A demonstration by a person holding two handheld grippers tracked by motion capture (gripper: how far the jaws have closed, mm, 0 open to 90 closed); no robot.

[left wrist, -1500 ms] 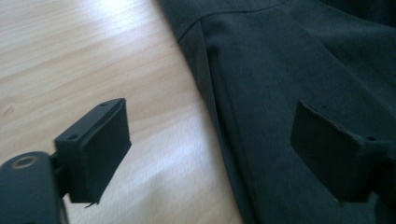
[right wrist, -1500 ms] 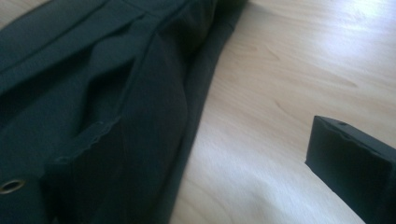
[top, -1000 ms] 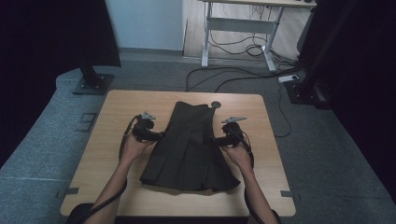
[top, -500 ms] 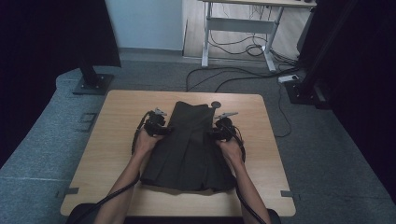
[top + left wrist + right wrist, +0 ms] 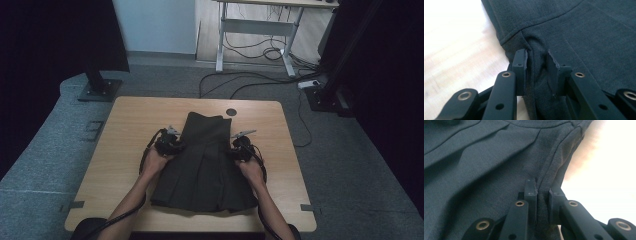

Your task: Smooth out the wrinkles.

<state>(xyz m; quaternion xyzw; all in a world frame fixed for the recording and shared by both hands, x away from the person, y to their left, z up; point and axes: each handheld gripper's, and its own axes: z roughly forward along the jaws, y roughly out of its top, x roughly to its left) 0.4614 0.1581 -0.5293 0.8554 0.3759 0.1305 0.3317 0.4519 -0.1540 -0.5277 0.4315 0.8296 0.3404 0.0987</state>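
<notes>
Dark skirt (image 5: 202, 165) lies flat mid-table (image 5: 130, 125), so I pinch its right side seam in my right gripper (image 5: 541, 188) while my left gripper (image 5: 536, 58), closing, straddles the opposite edge.

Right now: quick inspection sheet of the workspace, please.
Surface: wooden table, small dark round spot near far edge.
Job's things: dark pleated skirt lying flat, waistband at the far end.
Clutter: nothing seen.
Grippers: left gripper at skirt's left side seam, jaws have been closing, fabric between them, gap remaining; right gripper pinched on right side seam.
Cables: gripper cables along forearms; floor cables beyond the table.
Surroundings: grey carpet, desk frame, dark curtains.
</notes>
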